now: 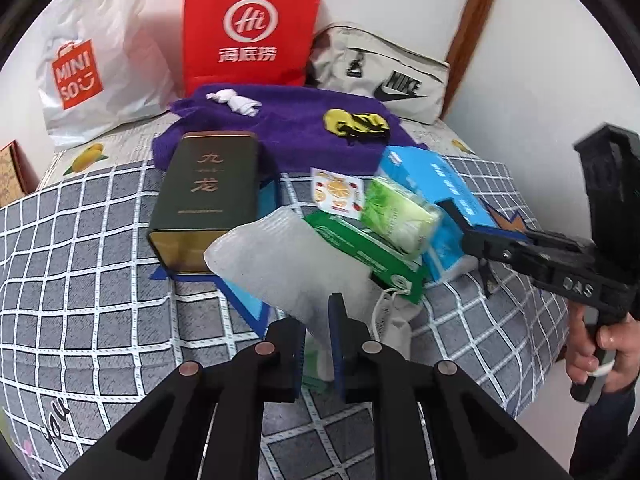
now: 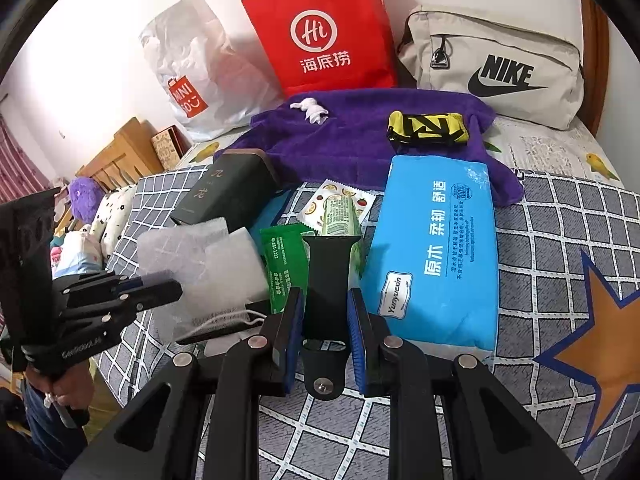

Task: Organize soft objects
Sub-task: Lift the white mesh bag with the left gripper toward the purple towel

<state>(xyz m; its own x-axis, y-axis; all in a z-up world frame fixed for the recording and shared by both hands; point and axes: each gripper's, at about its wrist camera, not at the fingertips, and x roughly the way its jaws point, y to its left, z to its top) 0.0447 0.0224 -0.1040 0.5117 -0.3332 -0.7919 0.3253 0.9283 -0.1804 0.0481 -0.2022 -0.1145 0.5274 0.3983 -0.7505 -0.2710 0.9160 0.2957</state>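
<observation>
Left wrist view: my left gripper [image 1: 316, 344] pinches the lower end of a white mesh pouch [image 1: 288, 256], lifted above the checked bedspread [image 1: 80, 272]; its drawstring trails to the right. Behind it sit a dark tin [image 1: 208, 200], a green packet [image 1: 364, 256], a light-green tissue pack [image 1: 400, 216] and the blue tissue pack [image 1: 436, 184]. Right gripper [image 1: 460, 220] reaches in from the right, its tip at the light-green pack; I cannot tell its jaw state from this view. Step in hand, by my reading: sorting the soft items, pouch currently carried. Next move calls for a clear spot to set it down, perhaps on the purple towel [image 1: 296, 128], without snagging the string. Right wrist view: right gripper [image 2: 323, 312] stands spread, nothing between the pads; a black strap-like part [image 2: 326, 276] lies along the gap, likely rig hardware. The light-green pack [image 2: 340, 216] sits just ahead. This view adds the full blue pack face [image 2: 436, 264], the yellow-black band [image 2: 428, 128] on the towel, and the left gripper [image 2: 152, 292] side-on, closed on the pouch [image 2: 204, 264].
</observation>
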